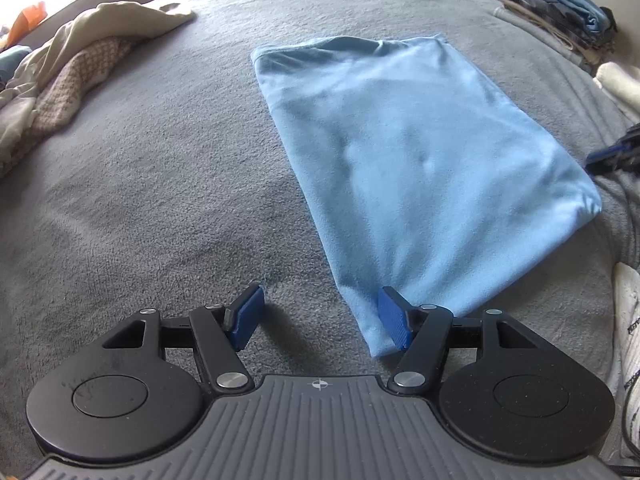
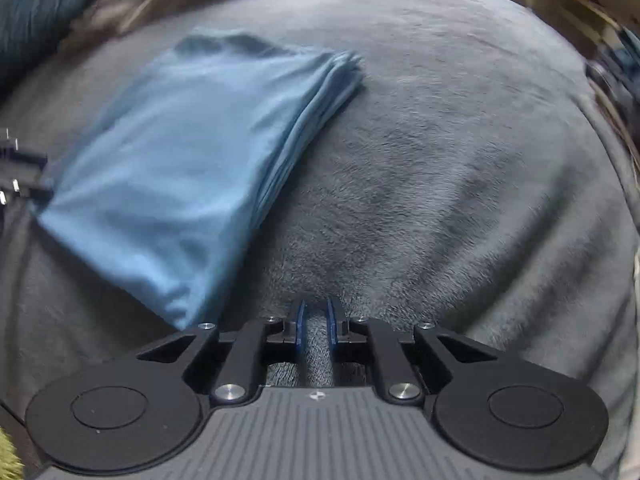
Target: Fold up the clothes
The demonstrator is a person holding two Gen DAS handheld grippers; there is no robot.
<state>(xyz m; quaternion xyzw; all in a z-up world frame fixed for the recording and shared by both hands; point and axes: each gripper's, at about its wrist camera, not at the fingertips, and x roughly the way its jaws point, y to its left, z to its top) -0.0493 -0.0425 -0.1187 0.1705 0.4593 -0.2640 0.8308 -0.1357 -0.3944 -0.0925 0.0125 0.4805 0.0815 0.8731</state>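
Lay folded on grey blanket point(image 1: 160, 168): light blue garment point(image 1: 420, 152), a flat rectangle, several layered edges visible along its right side in the right wrist view point(image 2: 152, 168). Left gripper point(image 1: 322, 318) held low over the blanket at the garment's near corner, blue pads well apart, nothing between them; right pad point(image 1: 394, 322) touching or just over the garment's near edge, left pad over bare blanket. Right gripper point(image 2: 316, 322) held over bare blanket just right of the garment's near corner, pads nearly together with a narrow gap, only blanket seen through the gap, nothing gripped. Right wrist view blurred. Heaped at far left of the bed: unfolded beige and cream clothes point(image 1: 72, 68), one piece with a small checked knit. Stacked at far right: folded clothes point(image 1: 556, 8) in blue and dark plaid. Seen at the right edge of the left wrist view: part of the other gripper, dark with blue, close beside the garment's right side.
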